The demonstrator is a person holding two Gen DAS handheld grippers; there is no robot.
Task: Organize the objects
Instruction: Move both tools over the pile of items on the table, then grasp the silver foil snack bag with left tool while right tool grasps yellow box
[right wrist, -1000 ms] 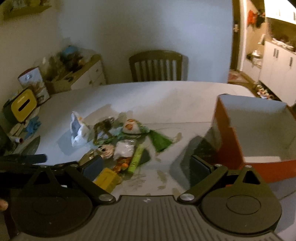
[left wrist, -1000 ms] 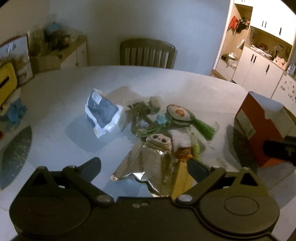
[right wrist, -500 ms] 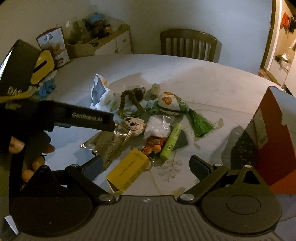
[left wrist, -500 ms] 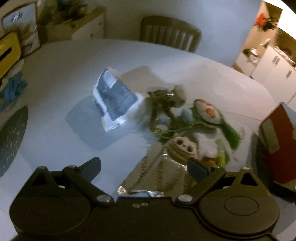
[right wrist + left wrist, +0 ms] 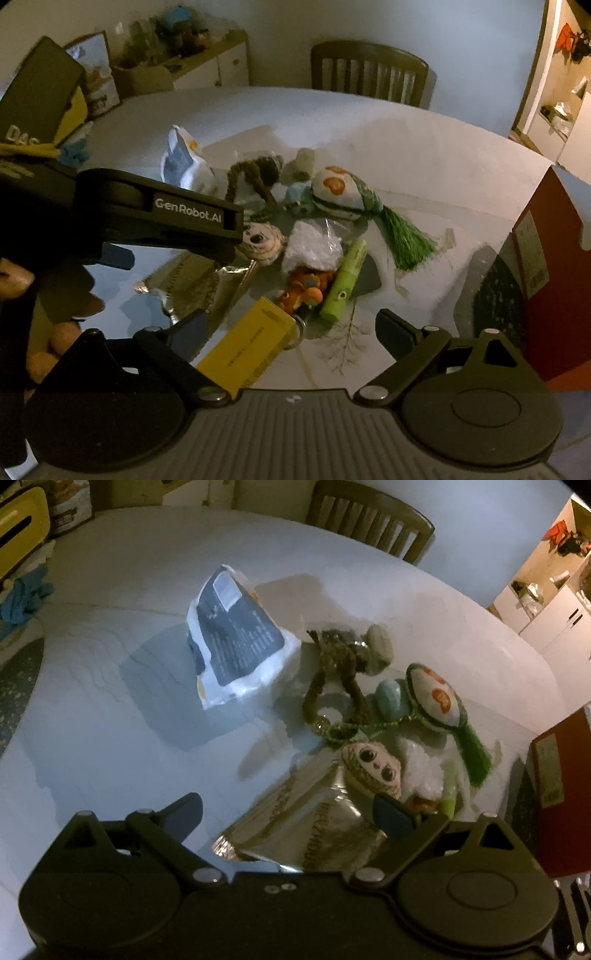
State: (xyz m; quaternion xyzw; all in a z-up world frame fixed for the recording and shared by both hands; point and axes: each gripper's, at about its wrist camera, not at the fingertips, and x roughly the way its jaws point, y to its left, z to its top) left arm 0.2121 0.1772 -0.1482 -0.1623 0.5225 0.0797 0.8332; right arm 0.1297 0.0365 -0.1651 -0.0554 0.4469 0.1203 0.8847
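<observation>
On the table (image 5: 110, 738): silver foil pouch (image 5: 303, 823) lies flat at the pile's near edge, partly under the doll head (image 5: 373, 768).
Handling: light, crinkly, slippery — pinch a free edge.
Left gripper (image 5: 288, 812): jaws apart, empty, over the pouch.
Right gripper (image 5: 291, 332): jaws apart, empty, above the yellow box (image 5: 247, 347).
Change: both now closer — the red box (image 5: 554, 280) at the frame edge.

L gripper (image 5: 288, 812) moved closer over foil bag (image 5: 306, 823); jaws unchanged.
</observation>
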